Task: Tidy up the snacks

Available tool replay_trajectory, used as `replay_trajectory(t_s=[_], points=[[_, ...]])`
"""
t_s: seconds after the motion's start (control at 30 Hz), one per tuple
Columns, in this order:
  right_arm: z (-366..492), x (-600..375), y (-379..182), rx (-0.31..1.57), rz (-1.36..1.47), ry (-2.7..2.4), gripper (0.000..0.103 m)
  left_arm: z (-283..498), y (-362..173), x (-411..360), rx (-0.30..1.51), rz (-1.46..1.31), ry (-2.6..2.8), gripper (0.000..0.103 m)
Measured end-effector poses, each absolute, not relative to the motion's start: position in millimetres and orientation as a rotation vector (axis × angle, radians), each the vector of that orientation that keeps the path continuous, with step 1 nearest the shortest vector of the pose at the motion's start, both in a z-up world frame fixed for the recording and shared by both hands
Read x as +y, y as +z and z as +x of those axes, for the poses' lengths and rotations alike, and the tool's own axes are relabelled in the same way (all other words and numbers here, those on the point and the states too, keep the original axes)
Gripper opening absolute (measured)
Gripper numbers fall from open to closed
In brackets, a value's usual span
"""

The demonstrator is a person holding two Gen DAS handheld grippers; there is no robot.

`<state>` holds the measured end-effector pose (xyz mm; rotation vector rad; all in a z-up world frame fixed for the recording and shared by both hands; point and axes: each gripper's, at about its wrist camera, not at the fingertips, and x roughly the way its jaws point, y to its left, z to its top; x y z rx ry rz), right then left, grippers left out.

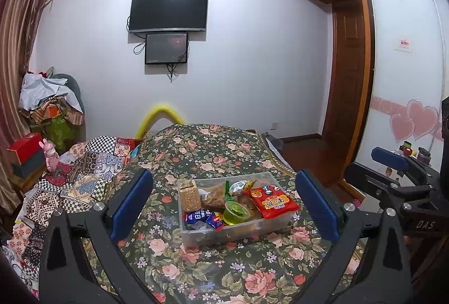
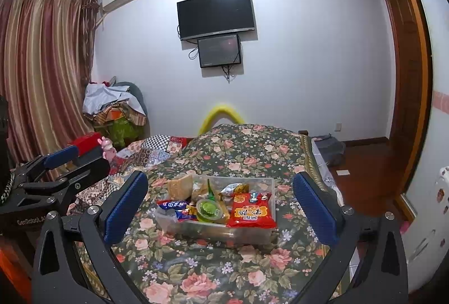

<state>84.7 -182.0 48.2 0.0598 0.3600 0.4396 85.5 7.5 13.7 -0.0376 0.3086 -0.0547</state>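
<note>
Item 1: clear plastic bin (image 1: 254, 231), our landmark. We are finding it sitting on the floral bedspread (image 1: 196, 270), square in front of both claws, presumably so that either claw can reach in from the near wall. It is resting flat with no lid showing.

Item 2: snacks, all lying inside the bin, none on the bedspread around it.
- Red noodle packet (image 1: 273, 201), propped on the bin's right end and riding above the rim; we are judging it the last in, or too long to lie flat.
- Green jelly cup (image 1: 236, 212), near the bin's front wall, just left of the red packet.
- Blue wrapped sweets (image 1: 200, 218), at the bin's front left corner.
- Tan cracker block (image 1: 189, 194), leaning upright against the bin's left wall, likely stood on edge to save room.
- Further wrappers behind the cup, toward the bin's back wall, too jumbled for us to name.

Item 3: left claw (image 1: 224, 208). We are holding it short of the bin, jaws wide apart and gripping nothing, its pads framing the bin's two ends.

Item 4: right claw (image 2: 221, 211). Likewise apart and empty, hovering before the bin's front wall, to the right of the left claw.

Assessment: with every snack showing already inside the bin, we are judging the gathering largely done; only the tidying of the proud red packet seems left.
</note>
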Motion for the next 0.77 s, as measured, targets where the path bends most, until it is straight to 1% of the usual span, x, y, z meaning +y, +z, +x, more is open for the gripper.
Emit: replay_trajectory(t_s=[0.77], points=[[86.5,-183.7,46.8,0.361,0.06,0.434,0.103,87.7,11.4,3.5,0.33,-0.04,-0.086,0.103]])
